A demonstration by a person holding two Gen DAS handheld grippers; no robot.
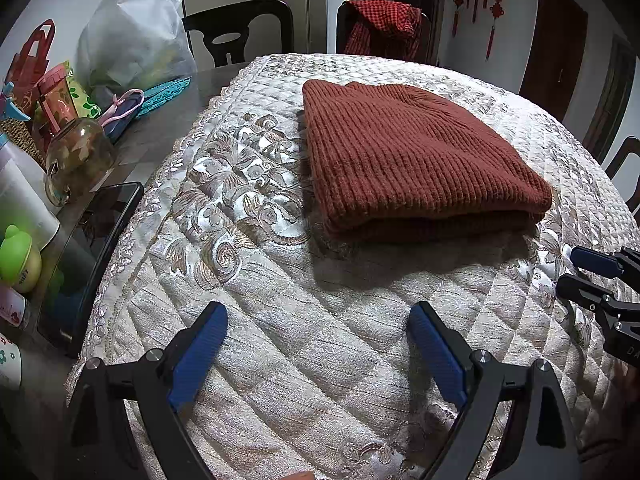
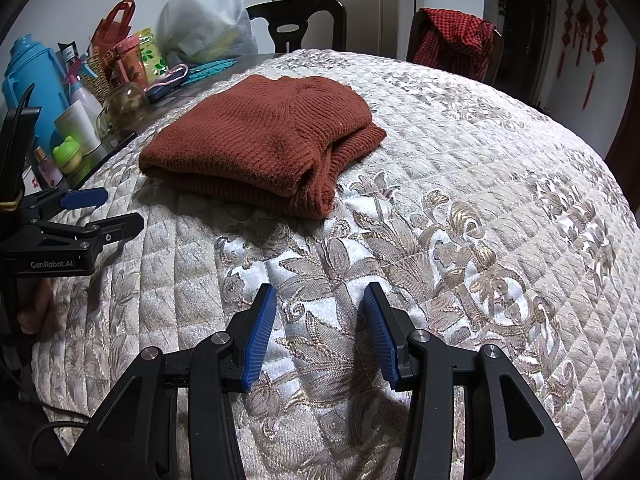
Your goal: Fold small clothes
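Left wrist view: the left hand-held gripper (image 1: pixel 316 344) is wide open and empty; the folded sweater (image 1: pixel 416 156) lies far and slightly right on the surface (image 1: pixel 280 312).

Right wrist view: the right hand-held gripper (image 2: pixel 320 332), partly open and empty, has the sweater far left, its long axis running left to right; neither gripper looks clearly nearer.

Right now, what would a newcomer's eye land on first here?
Probably the rust-red knitted sweater, folded on the pale quilted tablecloth. Next, the left gripper and right gripper, blue fingers open, touching nothing. Then the red checked garment draped over a far chair.
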